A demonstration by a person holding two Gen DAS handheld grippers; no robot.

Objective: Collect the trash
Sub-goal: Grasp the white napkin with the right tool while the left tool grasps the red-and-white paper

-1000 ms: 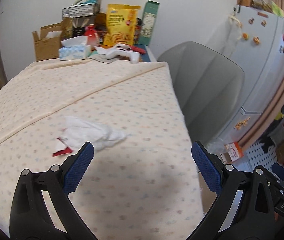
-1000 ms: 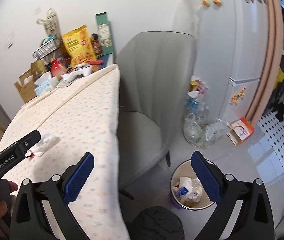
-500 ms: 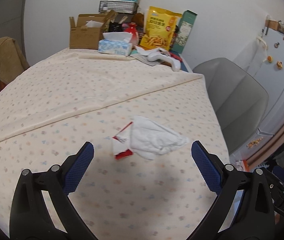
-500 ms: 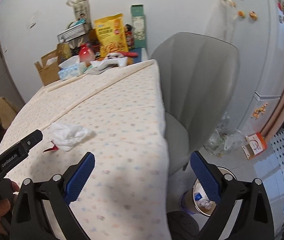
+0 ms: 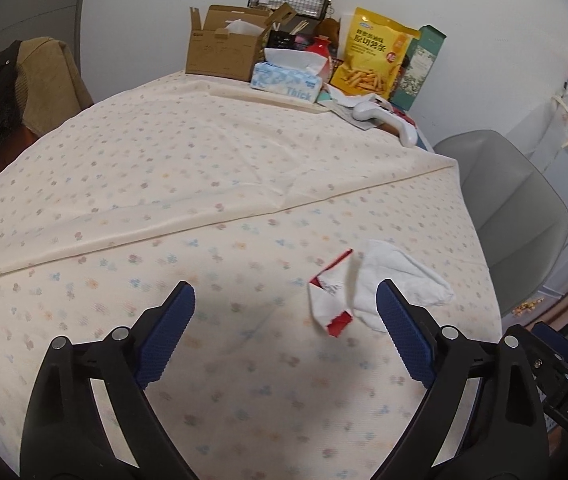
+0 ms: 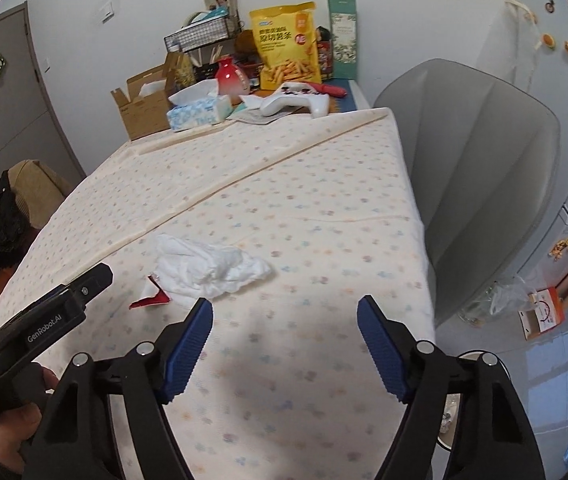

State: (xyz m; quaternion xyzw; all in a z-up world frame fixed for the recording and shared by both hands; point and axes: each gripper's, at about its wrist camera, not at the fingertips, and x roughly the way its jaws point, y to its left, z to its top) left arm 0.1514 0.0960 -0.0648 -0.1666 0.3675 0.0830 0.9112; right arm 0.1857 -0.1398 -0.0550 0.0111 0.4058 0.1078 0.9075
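Note:
A crumpled white tissue [image 5: 400, 276] and a red-and-white wrapper [image 5: 330, 300] lie side by side on the flowered tablecloth [image 5: 204, 208]. My left gripper [image 5: 286, 330] is open and empty above the cloth, with both scraps just inside its right finger. In the right wrist view the tissue [image 6: 212, 266] and the wrapper [image 6: 150, 294] lie ahead and left of my right gripper [image 6: 284, 340], which is open and empty. The left gripper's body [image 6: 40, 328] shows at that view's left edge.
A tissue box [image 5: 288, 80], cardboard box [image 5: 224, 46], yellow snack bag [image 5: 372, 60], green carton [image 5: 418, 68] and white controller [image 5: 384, 118] crowd the table's far end. A grey chair [image 6: 480, 152] stands at the table's right side, with a fridge [image 6: 556, 80] behind it.
Both views swung left from the chair and floor bin onto the table. Both grippers came closer to the tissue and wrapper, which now lie by the left gripper's right finger. Both stayed open.

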